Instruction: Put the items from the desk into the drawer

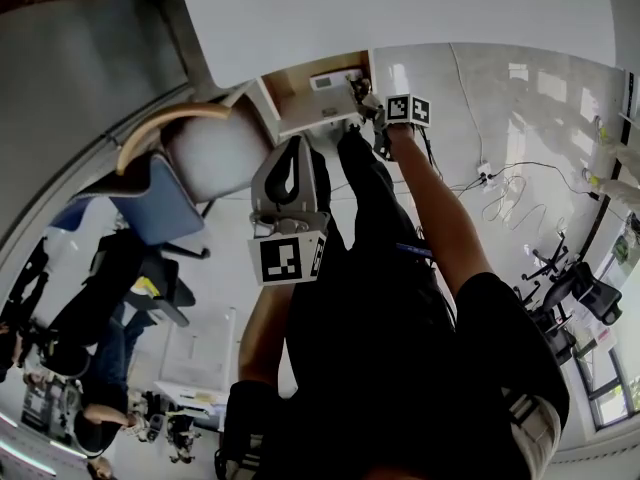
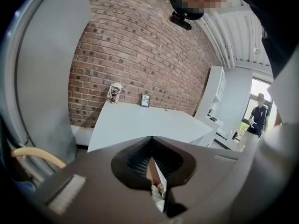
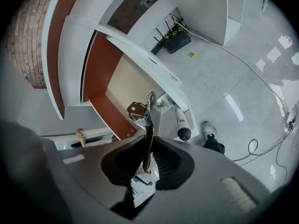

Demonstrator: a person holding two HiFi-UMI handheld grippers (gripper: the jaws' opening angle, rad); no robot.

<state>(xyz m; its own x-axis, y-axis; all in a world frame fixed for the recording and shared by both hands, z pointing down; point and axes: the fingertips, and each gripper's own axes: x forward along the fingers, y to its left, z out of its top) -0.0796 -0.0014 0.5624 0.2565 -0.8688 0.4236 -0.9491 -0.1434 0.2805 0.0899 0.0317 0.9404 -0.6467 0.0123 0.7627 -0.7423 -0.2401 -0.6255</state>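
One thin edge-on item (image 3: 148, 125), unidentifiable, gripped by right fingers (image 3: 172, 166), left fingers (image 2: 134, 158) closed, empty.

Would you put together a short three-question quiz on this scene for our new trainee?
1. True or false: the left claw is shut and empty.
2. What is the right claw doing? A: gripping a thin strip with a metal end at the open drawer; B: resting open on the floor; C: holding a cup.
3. Fill in: in the left gripper view, the wall behind the white desk is made of ____.
Key: 1 true; 2 A; 3 brick.
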